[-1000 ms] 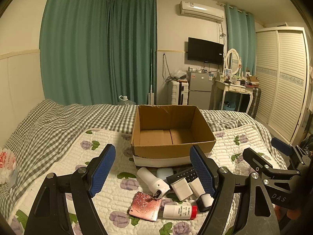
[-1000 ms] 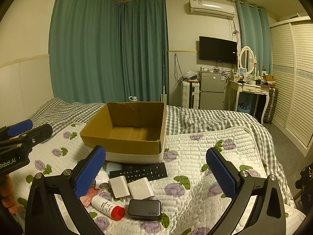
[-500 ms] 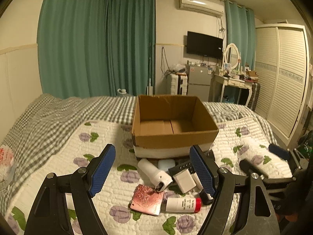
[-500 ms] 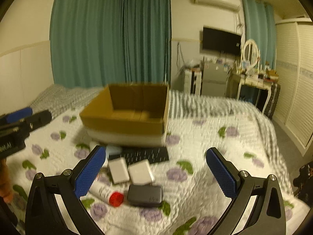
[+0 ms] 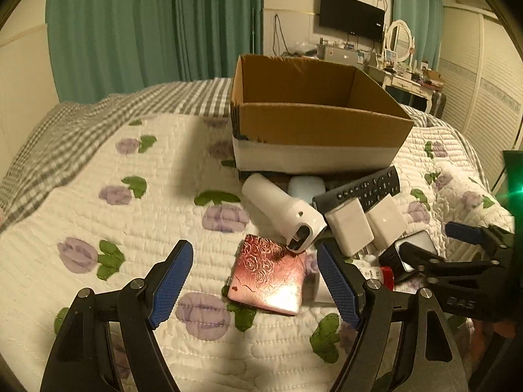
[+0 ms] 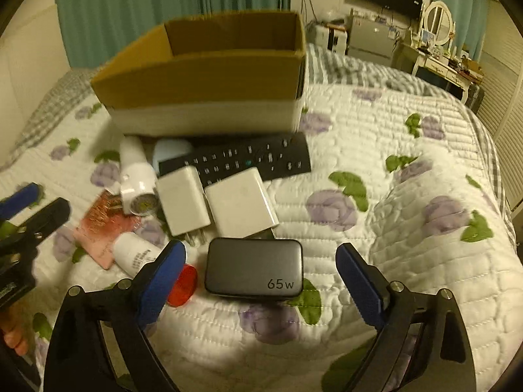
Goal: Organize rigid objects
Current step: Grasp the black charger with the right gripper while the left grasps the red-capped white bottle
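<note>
Both tools have dropped toward the pile on the bed. My right tool (image 6: 258, 281), wide and empty, straddles the grey charger (image 6: 253, 269), long axis nine-to-three; left tool (image 5: 253, 282), also wide, faces the pink card (image 5: 271, 277) at twelve.

Dim, warm yellowish indoor light is seen in both views. Glare is thrown off the pink card (image 5: 271, 274); a green flare shows far right. Edges are bent and darkened, and the box (image 6: 209, 75) is blurred.
</note>
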`<state>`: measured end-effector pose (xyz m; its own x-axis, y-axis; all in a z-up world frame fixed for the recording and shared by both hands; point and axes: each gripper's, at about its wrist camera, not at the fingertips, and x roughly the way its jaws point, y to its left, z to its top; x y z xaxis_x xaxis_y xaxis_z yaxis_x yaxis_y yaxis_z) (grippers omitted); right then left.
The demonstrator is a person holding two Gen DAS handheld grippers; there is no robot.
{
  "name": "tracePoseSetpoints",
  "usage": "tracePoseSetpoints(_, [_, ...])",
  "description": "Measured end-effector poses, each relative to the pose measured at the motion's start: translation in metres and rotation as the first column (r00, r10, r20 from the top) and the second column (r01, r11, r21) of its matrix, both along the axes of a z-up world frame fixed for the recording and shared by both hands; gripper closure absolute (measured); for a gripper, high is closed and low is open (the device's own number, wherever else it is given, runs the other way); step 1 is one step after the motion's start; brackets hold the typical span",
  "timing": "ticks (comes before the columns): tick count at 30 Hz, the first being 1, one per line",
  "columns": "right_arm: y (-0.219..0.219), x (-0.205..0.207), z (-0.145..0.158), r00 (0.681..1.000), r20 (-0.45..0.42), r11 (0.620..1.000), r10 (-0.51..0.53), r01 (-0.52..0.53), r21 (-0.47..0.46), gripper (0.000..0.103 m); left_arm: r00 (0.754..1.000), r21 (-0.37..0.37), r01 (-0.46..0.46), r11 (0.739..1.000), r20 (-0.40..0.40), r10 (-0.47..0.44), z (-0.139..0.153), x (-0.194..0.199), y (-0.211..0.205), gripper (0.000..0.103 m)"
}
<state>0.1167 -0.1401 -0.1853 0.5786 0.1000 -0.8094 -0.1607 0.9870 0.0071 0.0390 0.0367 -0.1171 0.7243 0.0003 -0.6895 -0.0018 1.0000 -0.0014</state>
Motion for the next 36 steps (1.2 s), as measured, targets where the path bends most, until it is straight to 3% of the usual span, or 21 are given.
tracePoseSetpoints(6, [0.000,0.011,-0.016,0.997,-0.081,1.000,-0.008,0.008,-0.006,0.023,1.000,0.011,0.014,1.000,-0.026,-0.014,-0.006,0.002,-0.004,0.022])
tracePoseSetpoints(8, [0.002,0.010,-0.017,0.996,-0.090,1.000,0.018,-0.016,0.023,0.035,0.999,0.015,0.021,1.000,-0.041,-0.020,-0.008,0.002,-0.007,0.022])
tracePoseSetpoints(15, [-0.024,-0.009,0.017,1.000,0.014,0.995,-0.021,0.020,0.095,0.035,0.989,0.026,0.130,0.991,-0.069,-0.128,-0.012,-0.008,-0.037,0.022])
tracePoseSetpoints(21, [-0.048,-0.017,0.044,0.995,0.076,0.989,-0.059,0.048,0.138,0.035,0.954,0.116,0.285,0.951,-0.132,-0.270,-0.024,-0.009,-0.074,0.022])
tracePoseSetpoints(27, [-0.059,-0.017,0.047,0.996,0.060,0.979,-0.061,0.048,0.199,0.035,0.928,0.297,0.357,0.886,-0.224,-0.299,-0.051,0.014,-0.095,0.022])
tracePoseSetpoints(32, [-0.059,-0.015,0.039,0.998,0.032,0.977,-0.057,0.049,0.209,0.035,0.908,0.345,0.409,0.845,-0.245,-0.340,-0.068,0.036,-0.111,0.023])
tracePoseSetpoints(35, [-0.058,-0.012,0.036,0.998,0.017,0.979,-0.063,0.059,0.194,0.035,0.895,0.310,0.434,0.846,-0.251,-0.368,-0.069,0.039,-0.110,0.030])
tracePoseSetpoints(36, [-0.057,-0.012,0.036,0.998,0.016,0.980,-0.063,0.059,0.189,0.035,0.889,0.285,0.447,0.848,-0.252,-0.384,-0.068,0.037,-0.109,0.047])
